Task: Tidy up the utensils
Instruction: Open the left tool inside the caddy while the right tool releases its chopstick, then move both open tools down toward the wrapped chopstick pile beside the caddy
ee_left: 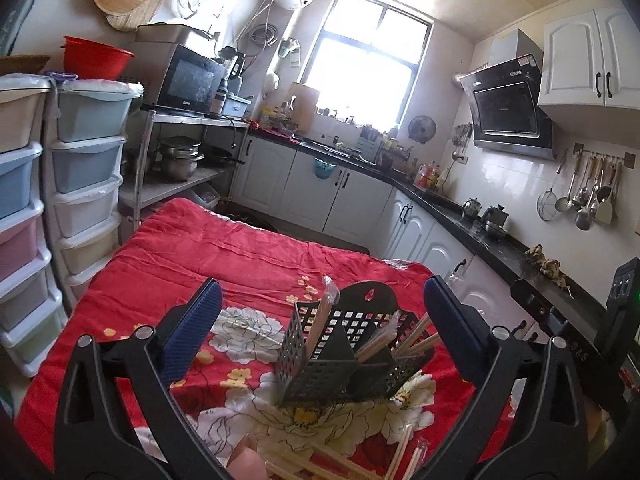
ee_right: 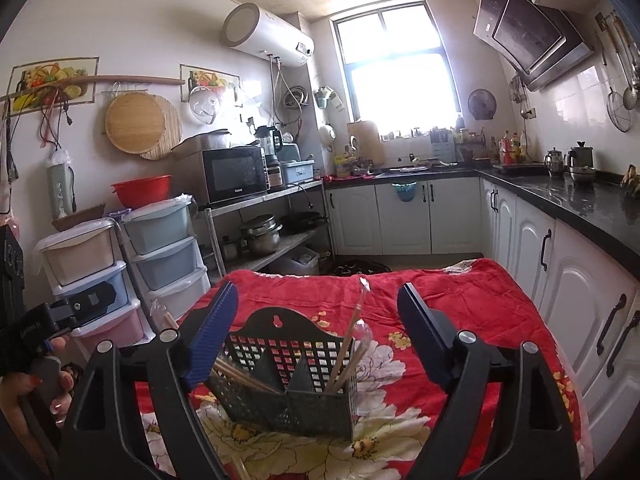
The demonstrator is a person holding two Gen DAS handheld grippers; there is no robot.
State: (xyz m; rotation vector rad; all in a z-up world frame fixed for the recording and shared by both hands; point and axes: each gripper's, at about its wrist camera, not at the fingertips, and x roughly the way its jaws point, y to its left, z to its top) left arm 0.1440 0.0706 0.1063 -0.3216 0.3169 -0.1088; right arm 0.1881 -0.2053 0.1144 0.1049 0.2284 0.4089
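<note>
Standing upright on the red floral cloth (ee_left: 248, 256), the black perforated utensil caddy (ee_left: 344, 356) sits between both pairs of spread fingers, touching neither.

Left wrist view, left to right: left gripper (ee_left: 322, 320) wide open; left pad (ee_left: 196, 332) well left of the caddy, right pad (ee_left: 452, 328) just beside its right end. Wooden chopsticks (ee_left: 412, 336) lean out of the right compartment. More loose chopsticks (ee_left: 320, 460) lie near, on the cloth.

Right wrist view: right gripper (ee_right: 318, 332) open; left pad (ee_right: 212, 336) just beside the caddy's left rim, right pad (ee_right: 424, 332) apart. Nothing gripped.
</note>
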